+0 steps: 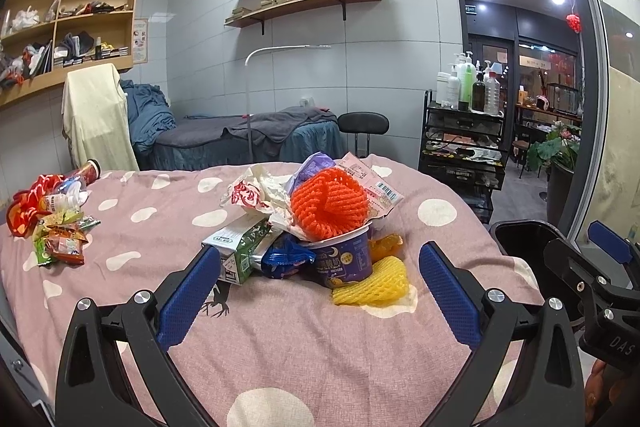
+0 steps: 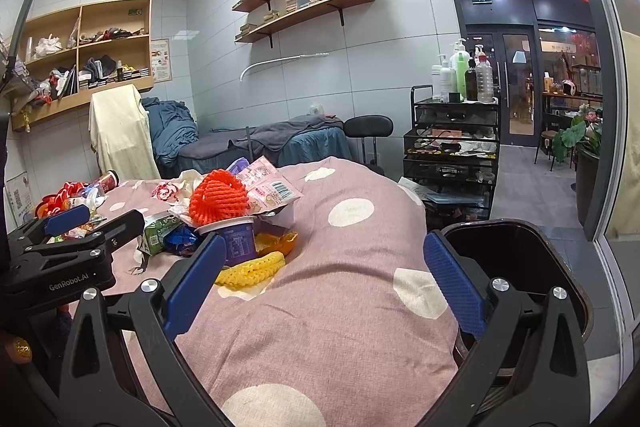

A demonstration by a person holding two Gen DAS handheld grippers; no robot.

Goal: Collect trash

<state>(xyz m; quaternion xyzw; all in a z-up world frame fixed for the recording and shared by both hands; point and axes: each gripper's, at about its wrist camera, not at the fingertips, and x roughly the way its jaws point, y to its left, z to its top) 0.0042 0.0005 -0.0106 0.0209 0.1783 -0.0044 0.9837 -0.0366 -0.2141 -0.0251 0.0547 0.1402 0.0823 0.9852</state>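
- We hold two grippers above a bed covered in a pink spread with white spots; the trash lies on it in two heaps.
- Our left gripper has its blue fingers spread wide and empty, aimed at the nearer heap just ahead.
- Our right gripper is likewise spread wide and holds nothing; it points across bare bedding, with the black bin just beside its right finger, off the bed's edge.
- The nearer heap centres on a purple cup with an orange foam net sitting on top, crumpled paper wrappers behind it, a green carton and a blue wrapper to its left, and a yellow foam net touching its base in front.
- The second heap, snack packets and a bottle, lies well apart at the far left of the bed.
- We judge that collecting has barely begun, since both heaps look whole.
- To do this step well, we would take the yellow net first: it lies loose at the front, so lifting it should not topple the cup.
- We would lower the left fingers either side of it, press lightly into the soft bedding, and close gently.
- The stack on the cup looks top-heavy; brushing it may scatter things.
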